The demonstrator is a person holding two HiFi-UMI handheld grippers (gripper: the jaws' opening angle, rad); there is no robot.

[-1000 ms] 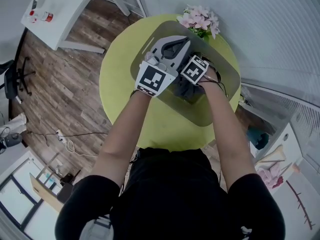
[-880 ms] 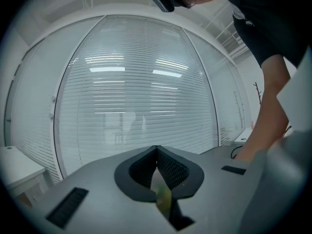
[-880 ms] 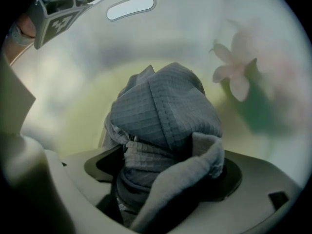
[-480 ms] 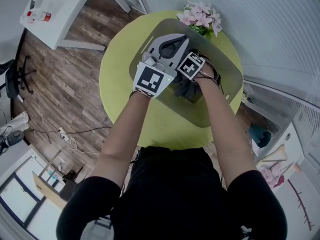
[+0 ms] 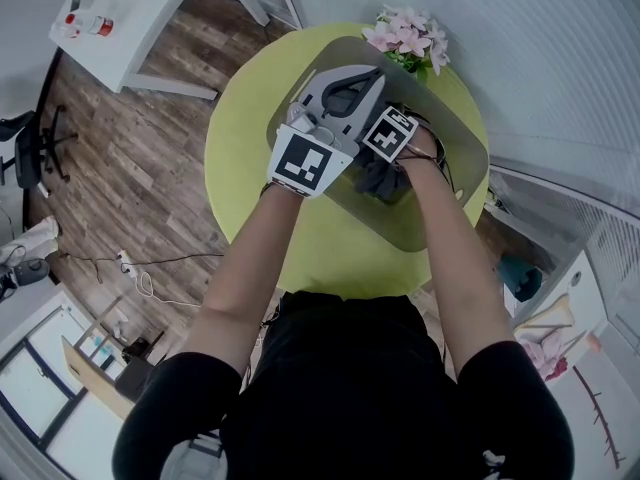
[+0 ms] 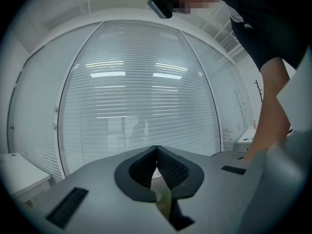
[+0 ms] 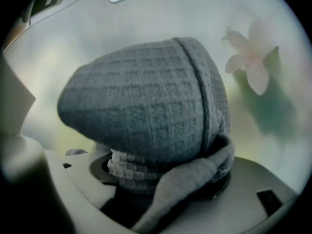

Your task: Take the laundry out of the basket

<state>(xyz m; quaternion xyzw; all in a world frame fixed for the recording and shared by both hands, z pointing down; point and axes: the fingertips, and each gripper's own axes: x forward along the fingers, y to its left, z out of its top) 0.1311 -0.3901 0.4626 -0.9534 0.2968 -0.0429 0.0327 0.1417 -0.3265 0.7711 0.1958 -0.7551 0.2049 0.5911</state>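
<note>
We are looking down on a dark wood-plank floor (image 5: pixel 130 178), where a round yellow-green bench (image 5: pixel 240 168) is standing close to a wall of white slatted blinds (image 5: pixel 560 58). A white desk (image 5: pixel 140 18) is standing at the upper left, a black office chair (image 5: pixel 30 148) is sitting at the left edge, and loose cables (image 5: pixel 130 273) are lying across the planks. Strip-light reflections (image 6: pixel 107 74) are glowing in the blinds.

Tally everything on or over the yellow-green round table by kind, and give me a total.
Basket: 1
Grey cloth: 1
Flower bunch: 1
Tools: 2, the left tool and the right tool
Total: 5
</note>
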